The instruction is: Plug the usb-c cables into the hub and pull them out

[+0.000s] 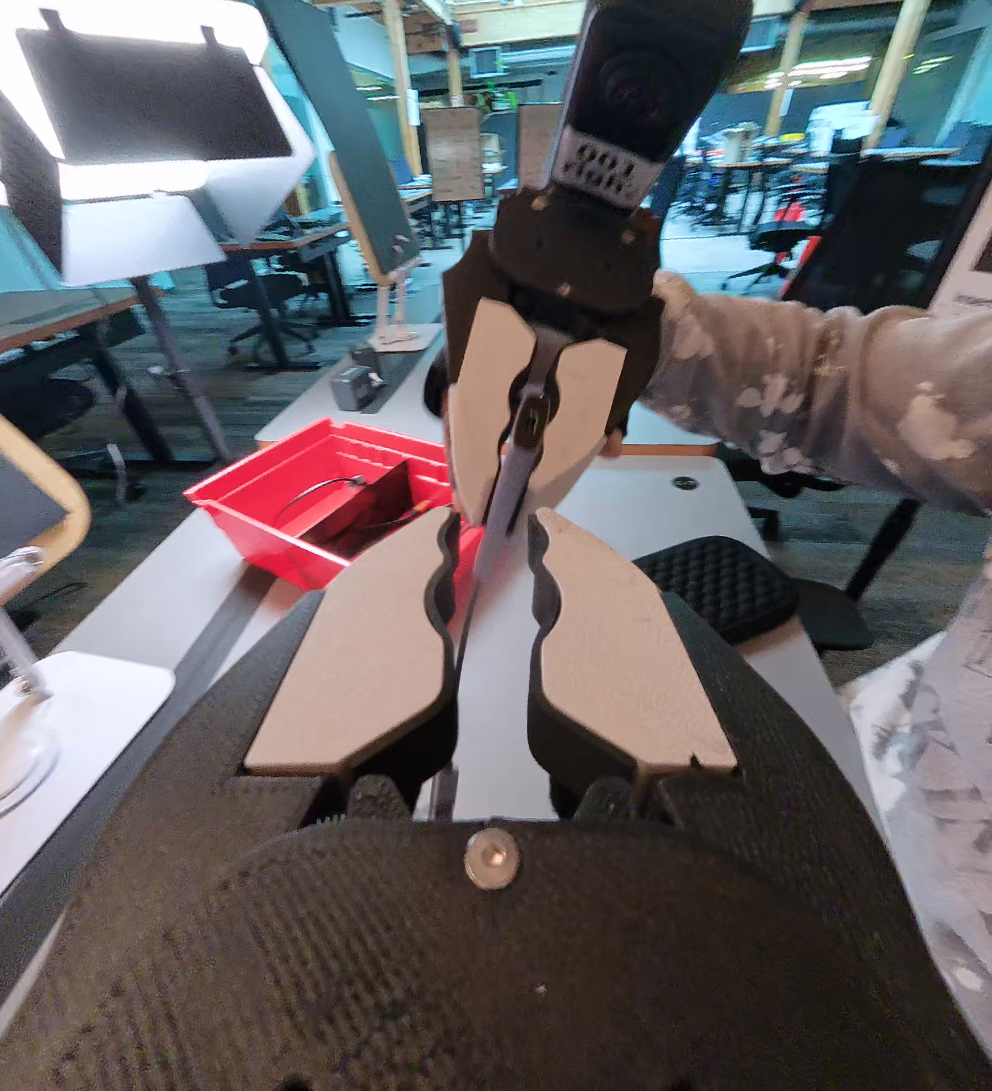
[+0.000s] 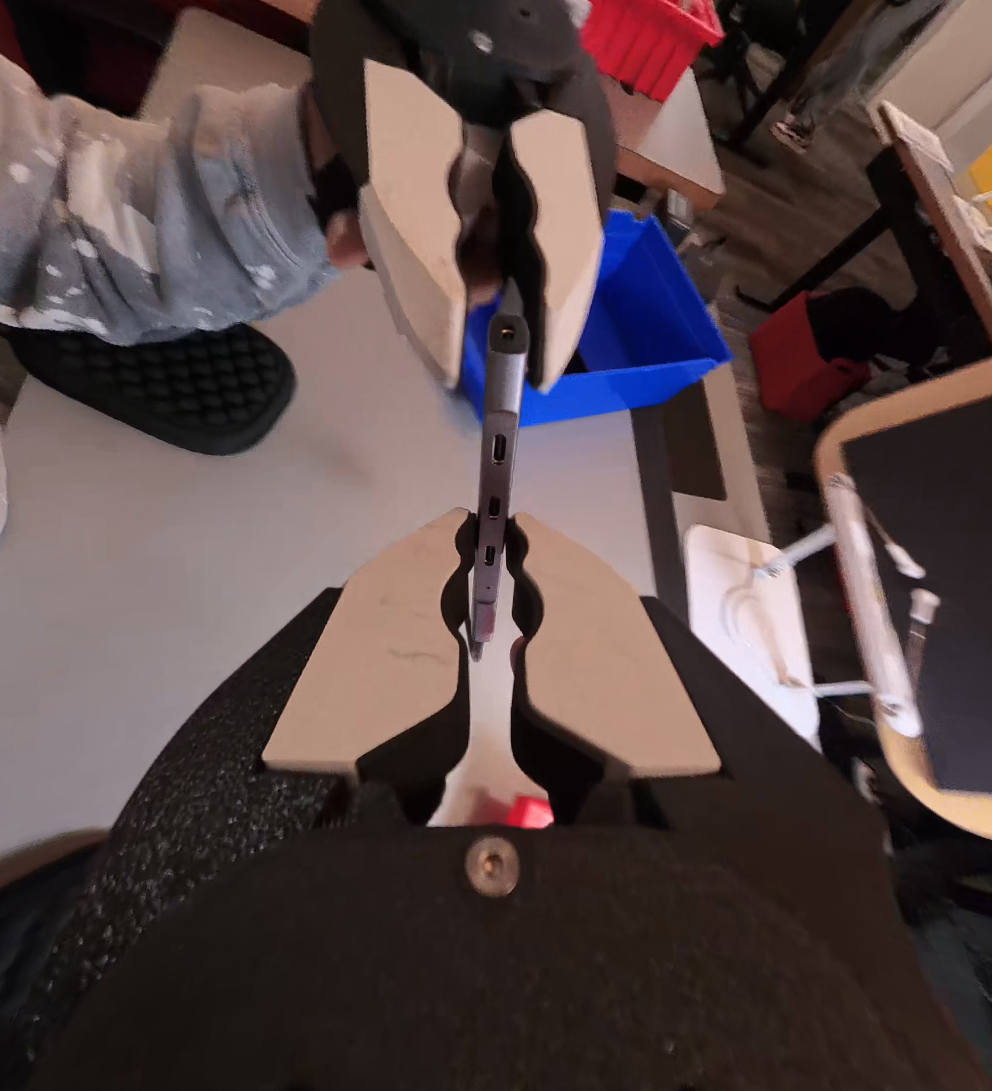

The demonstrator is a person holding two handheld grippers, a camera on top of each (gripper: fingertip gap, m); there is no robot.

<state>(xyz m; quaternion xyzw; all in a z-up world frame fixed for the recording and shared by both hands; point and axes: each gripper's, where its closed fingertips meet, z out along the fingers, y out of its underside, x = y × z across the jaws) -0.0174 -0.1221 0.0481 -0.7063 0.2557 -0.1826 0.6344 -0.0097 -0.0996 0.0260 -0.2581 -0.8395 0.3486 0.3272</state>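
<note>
A slim grey hub (image 2: 496, 466) with several ports along its edge hangs in the air over the grey table (image 2: 186, 561). My right gripper (image 2: 492, 515) is shut on its near end. The hub's far end tapers into a thin black lead (image 1: 462, 626), which runs between the fingers of my left gripper (image 1: 493, 519). The left jaws stand apart around that lead, with a gap on both sides. In the left wrist view the right gripper (image 1: 508, 508) points toward me with the hub (image 1: 511, 472) pinched in it. Black cables (image 1: 357, 502) lie in a red bin (image 1: 257, 519).
A blue bin (image 2: 647, 342) sits behind the hub on the table. A black mesh pad (image 2: 186, 389) lies at the table's edge. A white stand base (image 2: 741, 614) with white cables is beside a dark panel (image 2: 966, 590). A person's patterned sleeves (image 1: 836, 389) hold both grippers. Only a small space, under 4 cm, lies between the two pairs of fingers. The dark panel (image 2: 966, 590) is about equally far from each gripper, around 40 cm.
</note>
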